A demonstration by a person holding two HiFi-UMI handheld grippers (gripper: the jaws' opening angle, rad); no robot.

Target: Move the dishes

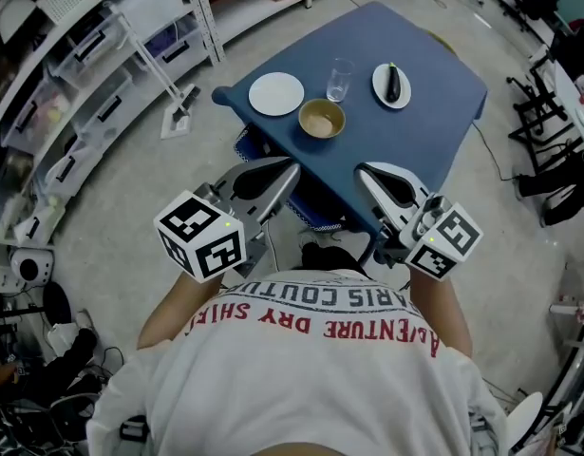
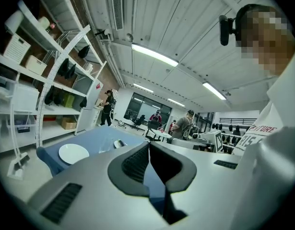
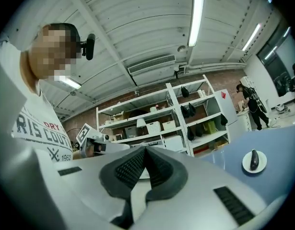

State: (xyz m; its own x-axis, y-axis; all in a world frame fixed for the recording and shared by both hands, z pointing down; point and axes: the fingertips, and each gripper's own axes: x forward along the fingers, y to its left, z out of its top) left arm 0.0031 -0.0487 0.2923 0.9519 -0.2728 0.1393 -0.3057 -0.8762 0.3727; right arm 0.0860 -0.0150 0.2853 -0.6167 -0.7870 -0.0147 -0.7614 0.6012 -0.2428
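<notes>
Head view: plate (image 1: 276, 93), bowl (image 1: 322, 119), glass (image 1: 340, 79) and small plate (image 1: 391, 85) sit on a blue table (image 1: 434, 131) beyond the left gripper (image 1: 290, 167) and right gripper (image 1: 363, 170); shirt (image 1: 310, 369) reads "DRY". Left gripper view: jaws together, empty. Right gripper view: jaws together, empty; shirt shows "1962".

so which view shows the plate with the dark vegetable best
The head view: from above, the whole plate with its dark vegetable lies unblocked on the table. The right gripper view shows it small, side-on; the left gripper view, a distant sliver.
</notes>
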